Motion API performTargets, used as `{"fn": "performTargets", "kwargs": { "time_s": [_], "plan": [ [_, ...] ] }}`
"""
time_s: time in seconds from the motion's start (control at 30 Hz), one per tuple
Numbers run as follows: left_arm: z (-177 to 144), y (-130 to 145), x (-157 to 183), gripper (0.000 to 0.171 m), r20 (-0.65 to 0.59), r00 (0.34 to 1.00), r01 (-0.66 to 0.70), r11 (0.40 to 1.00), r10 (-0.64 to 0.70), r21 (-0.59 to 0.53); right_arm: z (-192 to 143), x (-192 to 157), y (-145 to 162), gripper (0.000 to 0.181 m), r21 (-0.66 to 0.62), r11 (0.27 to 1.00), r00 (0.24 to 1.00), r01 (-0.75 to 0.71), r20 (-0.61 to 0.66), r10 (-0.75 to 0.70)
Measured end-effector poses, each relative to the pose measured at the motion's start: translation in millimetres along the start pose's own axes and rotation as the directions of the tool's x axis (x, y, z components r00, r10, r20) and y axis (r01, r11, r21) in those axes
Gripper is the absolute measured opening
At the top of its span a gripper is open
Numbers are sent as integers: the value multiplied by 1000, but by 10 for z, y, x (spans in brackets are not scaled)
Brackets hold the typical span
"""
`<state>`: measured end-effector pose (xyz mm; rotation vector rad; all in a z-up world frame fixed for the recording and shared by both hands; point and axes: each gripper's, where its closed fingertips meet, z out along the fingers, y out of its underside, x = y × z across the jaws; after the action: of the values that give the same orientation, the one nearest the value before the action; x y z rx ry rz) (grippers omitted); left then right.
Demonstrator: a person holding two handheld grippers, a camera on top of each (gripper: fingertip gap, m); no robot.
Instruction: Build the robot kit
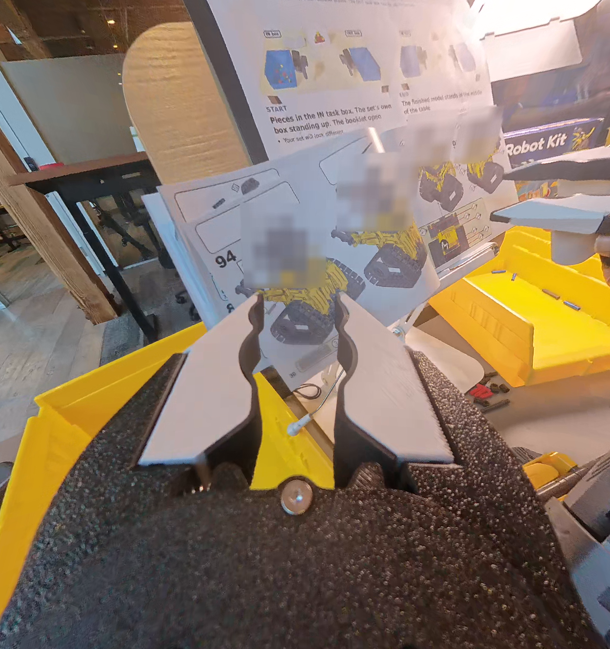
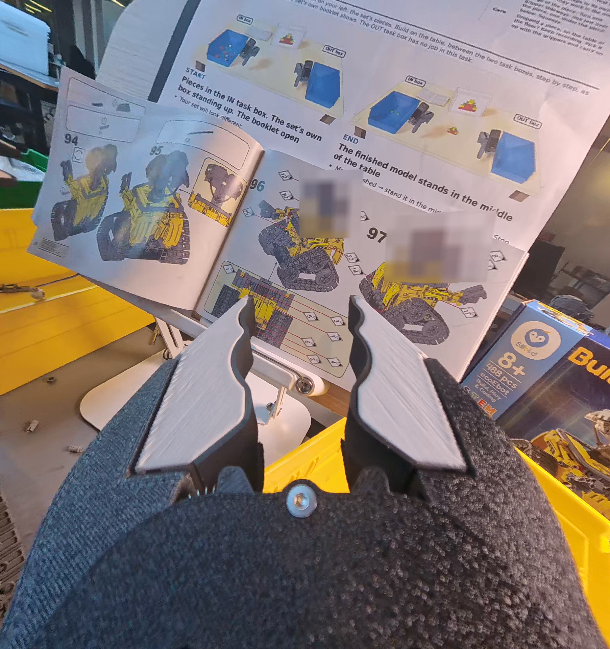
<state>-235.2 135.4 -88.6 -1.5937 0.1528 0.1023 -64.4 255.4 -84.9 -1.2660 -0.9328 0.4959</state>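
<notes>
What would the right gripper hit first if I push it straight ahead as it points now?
Probably the open instruction booklet propped on its white stand. The right gripper, jaws open and empty, points at the lower right-hand page. Depth is unclear, so the stand's ledge could come first.

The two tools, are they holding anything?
No. The left tool and right tool are both open and empty, pointing at the open booklet on its stand.

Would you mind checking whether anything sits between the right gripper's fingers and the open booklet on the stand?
Nothing visible does. The right gripper is open and empty, pointing straight at the open booklet, with only clear air between them.
</notes>
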Motion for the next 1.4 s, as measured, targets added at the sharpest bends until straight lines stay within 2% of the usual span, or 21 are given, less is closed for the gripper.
{"fn": "performTargets", "kwargs": {
  "time_s": [0.3,0.4,0.47,0.67,0.77,0.9,1.0,1.17,1.27,1.4],
  "plan": [
    [-18,66,-90,41,8,1000,12,1000,-12,-23,37,-202,30,48,-5,1000,998,17,65,-17],
    [-21,51,-93,39,11,1000,4,1000,-4,-18,71,-468,12,32,21,1000,989,15,150,-17],
    [-24,13,-90,36,14,1000,3,1000,-3,1,144,-688,-16,28,38,999,981,16,193,-23],
    [19,10,188,23,-95,995,-12,1000,13,11,450,-985,99,27,-46,991,981,128,156,-119],
    [125,164,247,25,-105,994,-43,998,38,-45,470,-983,114,26,-50,978,972,202,133,-194],
    [257,336,151,27,-53,998,-35,992,29,-118,452,-992,113,27,-40,986,974,162,165,-153],
    [289,390,91,26,-24,999,-32,991,29,-131,422,-966,103,28,-32,989,975,145,175,-137],
    [319,393,72,22,-8,999,-55,990,54,-132,372,-715,59,29,-19,997,992,81,101,-79],
    [326,393,68,21,0,997,-72,989,73,-131,358,-555,130,31,-44,997,996,65,56,-63],
    [335,386,68,20,-6,997,-71,990,71,-123,355,-515,183,30,-40,996,996,77,54,-75]
  ]
}}
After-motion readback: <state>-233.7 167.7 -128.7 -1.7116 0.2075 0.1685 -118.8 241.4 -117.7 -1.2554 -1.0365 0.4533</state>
